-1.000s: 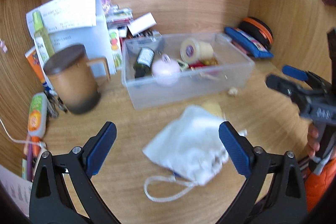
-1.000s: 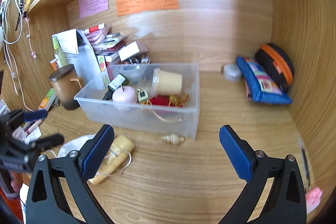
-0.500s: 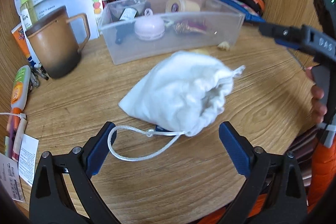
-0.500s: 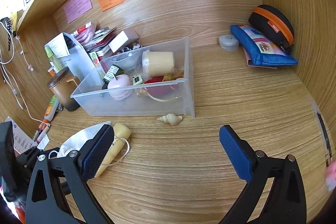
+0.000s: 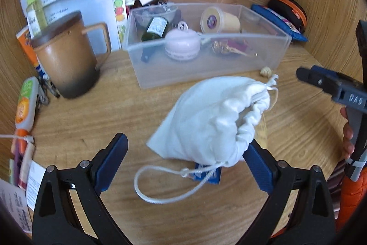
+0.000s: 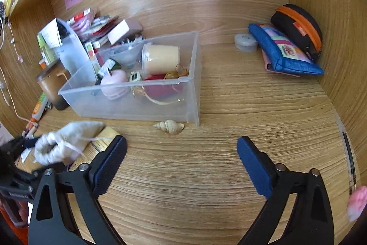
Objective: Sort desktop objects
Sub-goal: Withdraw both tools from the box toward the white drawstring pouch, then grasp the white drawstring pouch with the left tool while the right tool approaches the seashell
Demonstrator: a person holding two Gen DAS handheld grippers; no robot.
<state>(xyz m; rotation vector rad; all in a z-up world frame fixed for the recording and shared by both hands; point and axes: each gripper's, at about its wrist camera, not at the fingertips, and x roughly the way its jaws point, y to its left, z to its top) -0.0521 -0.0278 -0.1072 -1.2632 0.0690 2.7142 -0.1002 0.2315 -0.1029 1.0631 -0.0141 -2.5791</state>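
Several small items already sit in the clear plastic bin [image 5: 206,54]; the white cloth drawstring bag [image 5: 213,123] lies loose ahead of your left claw [image 5: 185,160], against its right pad, and a tan spiral seashell [image 6: 169,126] lies beyond your right claw [image 6: 182,162]. Both claws gape wide, empty, low over the desk.

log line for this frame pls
task: sort desktop objects | left gripper: open, at white drawstring cloth bag | right gripper: open, empty | clear plastic bin: part-filled
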